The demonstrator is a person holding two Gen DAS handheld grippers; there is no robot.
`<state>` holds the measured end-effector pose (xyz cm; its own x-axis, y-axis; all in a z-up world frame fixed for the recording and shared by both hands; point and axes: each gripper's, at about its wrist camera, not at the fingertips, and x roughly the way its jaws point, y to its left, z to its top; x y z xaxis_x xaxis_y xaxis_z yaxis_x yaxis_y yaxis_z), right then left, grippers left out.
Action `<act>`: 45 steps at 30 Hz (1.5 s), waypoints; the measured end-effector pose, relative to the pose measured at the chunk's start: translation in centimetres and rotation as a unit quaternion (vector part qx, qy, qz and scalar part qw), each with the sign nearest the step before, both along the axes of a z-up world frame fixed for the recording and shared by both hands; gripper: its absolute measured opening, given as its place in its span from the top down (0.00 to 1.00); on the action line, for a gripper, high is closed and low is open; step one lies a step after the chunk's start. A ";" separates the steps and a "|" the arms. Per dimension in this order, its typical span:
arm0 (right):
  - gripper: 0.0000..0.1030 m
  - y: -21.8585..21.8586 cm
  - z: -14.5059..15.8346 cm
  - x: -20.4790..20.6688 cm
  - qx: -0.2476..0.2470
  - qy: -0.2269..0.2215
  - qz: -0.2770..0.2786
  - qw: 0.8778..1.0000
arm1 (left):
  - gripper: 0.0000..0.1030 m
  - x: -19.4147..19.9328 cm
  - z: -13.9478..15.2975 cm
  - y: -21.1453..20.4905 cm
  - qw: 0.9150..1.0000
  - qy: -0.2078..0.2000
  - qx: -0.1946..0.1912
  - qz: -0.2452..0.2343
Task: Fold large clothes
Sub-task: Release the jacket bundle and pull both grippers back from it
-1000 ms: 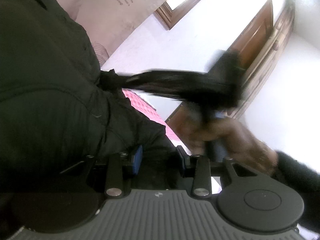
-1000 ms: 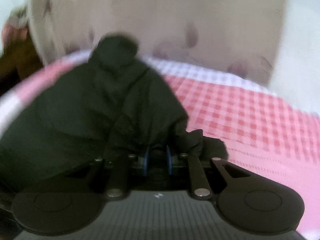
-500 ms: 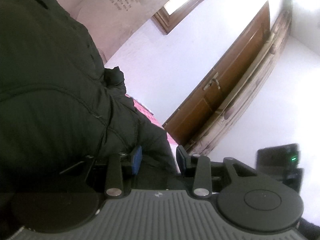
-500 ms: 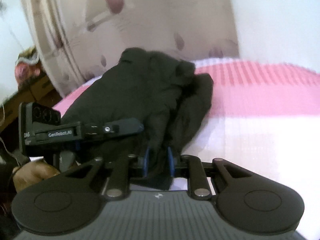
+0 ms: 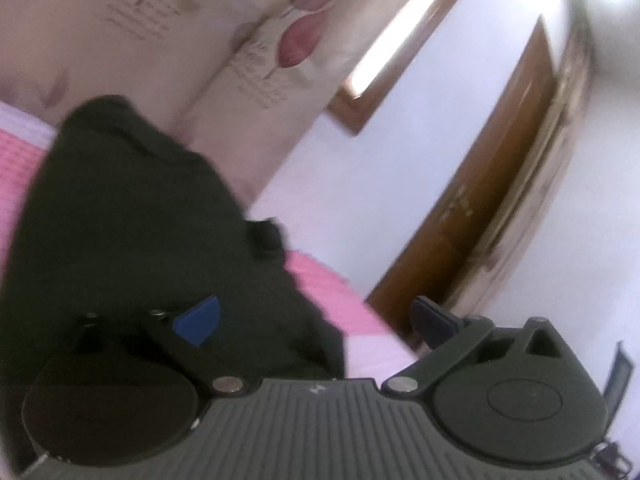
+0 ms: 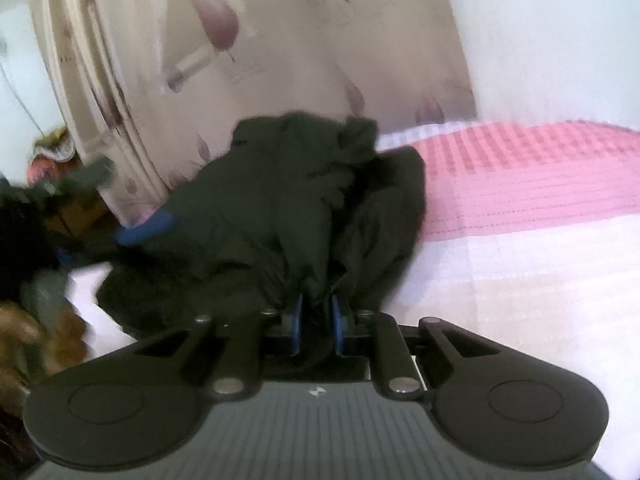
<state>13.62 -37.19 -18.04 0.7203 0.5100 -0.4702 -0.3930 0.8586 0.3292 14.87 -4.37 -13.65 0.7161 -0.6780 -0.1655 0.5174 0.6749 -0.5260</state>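
A large dark padded jacket (image 5: 132,216) lies bunched on a pink and white checked bed cover (image 5: 332,292). In the left wrist view my left gripper (image 5: 316,316) is open wide, its blue pads apart and empty just above the jacket's near edge. In the right wrist view the jacket (image 6: 288,208) is a heap near the bed's head. My right gripper (image 6: 316,320) is shut on a fold of the jacket's near edge. The left gripper's blue pad (image 6: 146,226) shows blurred at the jacket's left side.
A cream curtain with purple flowers (image 6: 208,60) hangs behind the bed. A wooden door (image 5: 488,200) and a window frame (image 5: 384,60) are on the white wall. The bed cover (image 6: 520,208) stretches to the right. A person's hand (image 6: 36,332) shows at the left.
My left gripper has opened and let go of the jacket, which dropped onto the bed. My right gripper stays shut on the jacket, and the heap now lies lower and nearer.
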 end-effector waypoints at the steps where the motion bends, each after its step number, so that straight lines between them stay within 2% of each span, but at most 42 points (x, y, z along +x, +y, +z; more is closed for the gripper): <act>1: 0.85 -0.5 -0.8 0.3 0.026 0.010 -0.003 1.000 | 0.04 -0.3 -0.1 0.4 1.000 -0.004 0.003 -0.001; 2: 0.86 -0.9 -1.2 0.3 0.044 0.015 -0.006 0.999 | 0.03 -0.7 -0.1 0.7 1.000 -0.009 0.008 -0.001; 5: 0.85 -0.7 -1.6 0.1 0.031 -0.002 -0.005 1.000 | 0.02 -1.7 0.1 0.9 0.998 -0.020 0.047 0.026; 7: 0.84 -0.7 -1.8 0.0 0.034 -0.003 -0.010 0.999 | 0.00 -2.0 0.1 1.6 0.998 -0.020 0.044 0.045; 9: 0.80 -0.4 -1.9 -0.2 0.021 -0.011 -0.018 1.000 | 0.00 -1.7 0.0 2.5 0.996 -0.013 0.054 0.069; 11: 0.70 0.0 -1.9 -0.6 0.005 -0.016 -0.032 0.999 | 0.00 -1.5 0.2 2.9 0.993 -0.019 0.077 0.087; 13: 0.65 0.3 -1.8 -0.7 -0.007 -0.018 -0.041 0.999 | 0.00 -1.3 0.4 2.7 0.988 -0.025 0.124 0.093; 15: 0.56 0.6 -1.8 -0.8 -0.023 -0.021 -0.052 0.998 | 0.00 -1.0 0.3 2.1 0.978 -0.027 0.180 0.102; 18: 0.53 1.0 -1.7 -1.0 -0.043 -0.028 -0.056 0.997 | 0.00 -0.9 0.0 1.5 0.966 -0.020 0.225 0.122; 24: 0.47 1.3 -1.7 -1.1 -0.052 -0.031 -0.066 0.996 | 0.00 0.1 -1.4 2.6 0.962 0.007 0.236 0.135; 28: 0.45 1.3 -1.8 -1.1 -0.055 -0.032 -0.070 0.996 | 0.00 1.1 -2.5 3.9 0.968 0.052 0.203 0.136; 32: 0.41 1.2 -1.9 -1.0 -0.055 -0.029 -0.073 0.995 | 0.00 1.7 -3.3 4.6 0.972 0.074 0.183 0.131; 45: 0.33 0.8 -2.0 -0.8 -0.049 -0.018 -0.080 0.995 | 0.00 2.1 -3.8 4.7 0.971 0.080 0.184 0.127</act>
<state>12.85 -36.39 -20.02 0.8053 0.3406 -0.4852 -0.2587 0.9383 0.2294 16.95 0.33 -17.48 0.7977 -0.3571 -0.4860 0.2415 0.9275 -0.2852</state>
